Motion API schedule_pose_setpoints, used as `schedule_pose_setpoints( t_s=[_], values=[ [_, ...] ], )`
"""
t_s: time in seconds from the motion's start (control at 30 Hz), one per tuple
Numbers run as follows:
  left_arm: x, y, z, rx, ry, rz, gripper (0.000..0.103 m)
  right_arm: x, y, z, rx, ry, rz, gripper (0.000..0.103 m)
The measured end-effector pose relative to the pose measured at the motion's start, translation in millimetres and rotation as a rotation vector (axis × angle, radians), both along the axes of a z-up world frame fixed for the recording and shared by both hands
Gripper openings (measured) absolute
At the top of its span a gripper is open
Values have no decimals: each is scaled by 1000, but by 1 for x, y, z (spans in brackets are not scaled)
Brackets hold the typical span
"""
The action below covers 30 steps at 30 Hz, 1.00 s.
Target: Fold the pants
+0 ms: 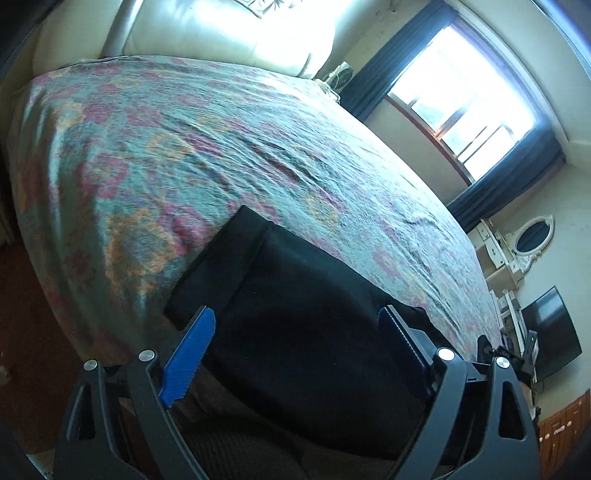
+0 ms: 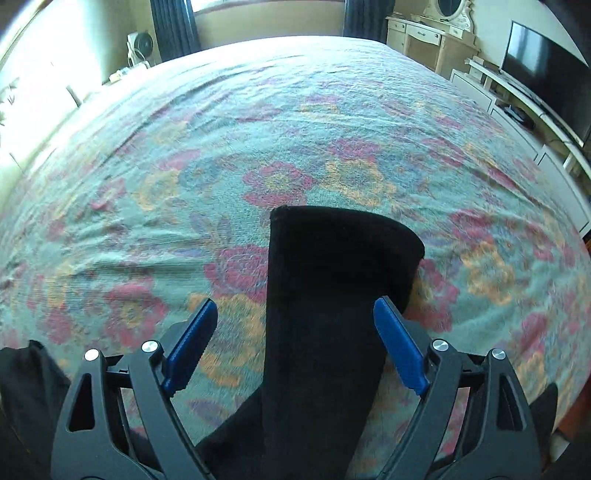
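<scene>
A: Where are the pants (image 1: pixel 295 332)?

B: Black pants, lying on the flowered bedspread (image 1: pixel 184 147) at the near edge of the bed. In the left wrist view they show a layered edge, one layer set back from the other, with a corner pointing up the bed toward the cream headboard (image 1: pixel 229 33).

A: Left gripper (image 1: pixel 297 347)?

B: Jaws spread wide. Blue pads sit over the pants, one pad (image 1: pixel 190 358) at the fabric's edge nearest the bed's side, the other (image 1: pixel 400 350) further along the cloth. Nothing pinched between them.

A: Right gripper (image 2: pixel 295 339)?

B: Jaws also spread. A narrow strip of the pants (image 2: pixel 325 295) runs up between the pads and ends in a rounded hem on the bedspread (image 2: pixel 258 129). The right pad (image 2: pixel 399 347) sits at the strip's edge; cannot tell if it touches. The left pad (image 2: pixel 190 347) is over bare bedspread, apart from the cloth.

A: Surroundings?

B: Beyond the bed: a window (image 1: pixel 465 110) with dark curtains (image 1: pixel 376 85), a cream dresser (image 2: pixel 424 33) with an oval mirror (image 1: pixel 532 236), a black television (image 2: pixel 546 77) and a small fan (image 2: pixel 138 46).
</scene>
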<state>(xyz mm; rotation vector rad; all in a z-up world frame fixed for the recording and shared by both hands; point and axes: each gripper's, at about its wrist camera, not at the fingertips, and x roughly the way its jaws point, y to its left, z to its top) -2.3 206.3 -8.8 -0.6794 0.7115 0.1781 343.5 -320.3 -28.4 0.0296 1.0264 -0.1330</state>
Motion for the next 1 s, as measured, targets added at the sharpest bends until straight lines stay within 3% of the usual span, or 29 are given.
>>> schedule_pose_setpoints(
  t_s=[0.1, 0.13, 0.17, 0.2, 0.23, 0.3, 0.43, 0.57, 0.7, 0.83, 1.0],
  values=[
    [29, -25, -10, -20, 41, -77, 89, 24, 5, -22, -119, 72, 7, 85],
    [37, -33, -15, -41, 58, -100, 89, 24, 4, -27, -133, 85, 14, 66],
    [44, -40, -20, -64, 71, -120, 89, 23, 0, -28, -132, 92, 22, 32],
    [50, -48, -26, -88, 86, -142, 89, 22, -8, -25, -100, 92, 28, 18],
    [55, -57, -30, -116, 97, -169, 88, 16, -18, -19, -48, 71, 19, 10],
    [59, -78, -35, -146, 97, -217, 88, -6, -42, 2, 33, -7, -13, 9],
    [62, -133, -31, -123, 57, -367, 88, -69, -99, 47, 154, -158, -57, 7],
    [57, -189, -20, -140, -1, -503, 89, -144, -165, 70, 261, -255, -141, 7],
    [56, -249, -16, -135, -20, -662, 89, -205, -222, 58, 337, -283, -257, 7],
    [56, -309, -22, -175, -9, -773, 89, -229, -254, 20, 462, -235, -330, 7],
    [60, -366, -33, -254, 13, -814, 89, -240, -260, 12, 525, -259, -335, 7]
  ],
)
